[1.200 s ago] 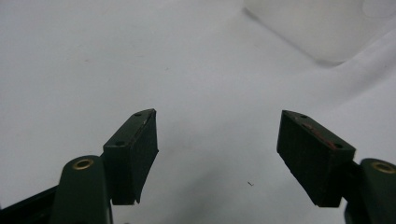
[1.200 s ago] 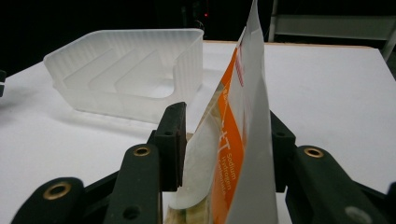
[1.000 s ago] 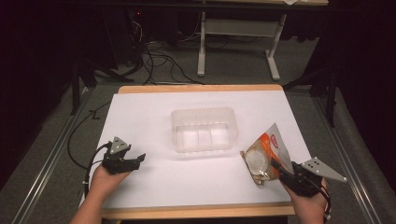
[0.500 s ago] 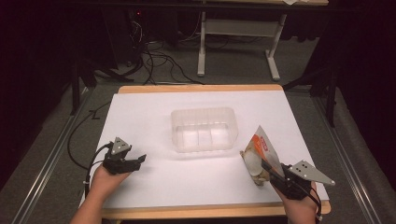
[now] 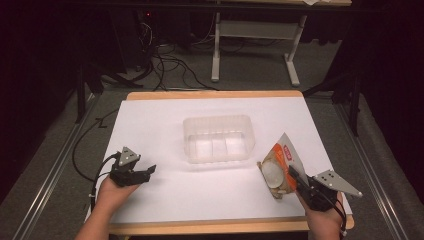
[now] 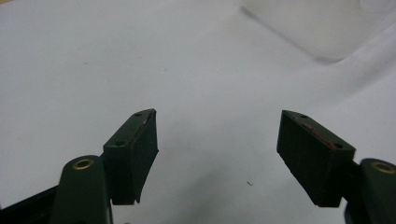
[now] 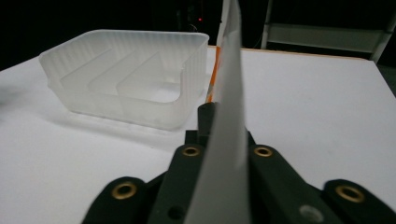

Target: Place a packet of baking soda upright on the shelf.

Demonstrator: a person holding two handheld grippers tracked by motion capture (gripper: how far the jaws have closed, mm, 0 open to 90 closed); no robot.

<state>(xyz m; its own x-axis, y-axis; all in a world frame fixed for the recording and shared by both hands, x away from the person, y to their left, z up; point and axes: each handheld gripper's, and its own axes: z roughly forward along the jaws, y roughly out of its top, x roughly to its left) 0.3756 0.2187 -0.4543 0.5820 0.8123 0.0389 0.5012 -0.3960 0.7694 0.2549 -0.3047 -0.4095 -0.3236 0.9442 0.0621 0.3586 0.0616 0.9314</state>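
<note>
With the right gripper (image 5: 295, 175) jaws having just closed on the edge of the snack packet (image 5: 276, 166) at the worktop's (image 5: 165, 115) right side, pickup is done, transfer to the clear tray (image 5: 218, 138) presumably remains, and the left gripper (image 5: 145, 172) rests released.

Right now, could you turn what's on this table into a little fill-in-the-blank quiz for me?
1. The right gripper is shut on the ____.
2. The left gripper has its jaws ____ with nothing between them.
3. The clear bin stands in the ____ of the table.
4. The packet lies to the ____ of the bin in the high view.

Missing words: packet; open; middle; right
</note>
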